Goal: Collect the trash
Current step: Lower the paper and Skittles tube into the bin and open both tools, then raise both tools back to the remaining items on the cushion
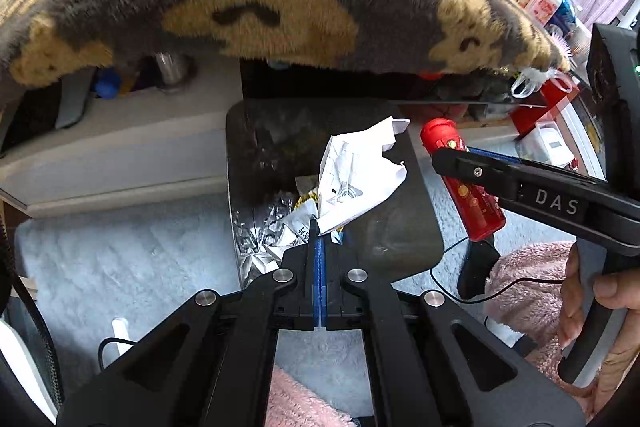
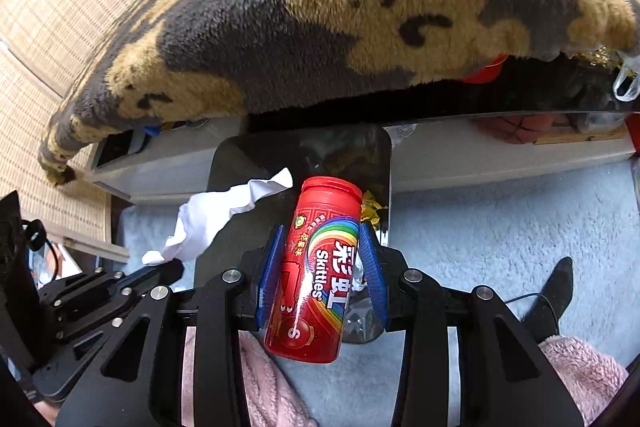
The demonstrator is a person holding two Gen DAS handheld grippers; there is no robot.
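- Right gripper (image 2: 320,263) clamps Skittles tube (image 2: 316,267): long axis 12–6, cap at 12, over trash bin (image 2: 224,163).
- Left gripper (image 1: 319,227) pinches crumpled paper (image 1: 360,175), which extends toward 1.

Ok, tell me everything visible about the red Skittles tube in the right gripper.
The Skittles tube is a glossy red plastic cylinder with a flat red cap, a rainbow band, white "Skittles" lettering and Chinese characters. It looks intact and capped. The right gripper holds it by the middle, blue-padded jaws pressing both sides, cap end pointing forward and away, slightly tilted. It hangs over the dark trash bin; nothing but the jaws visibly touches it.
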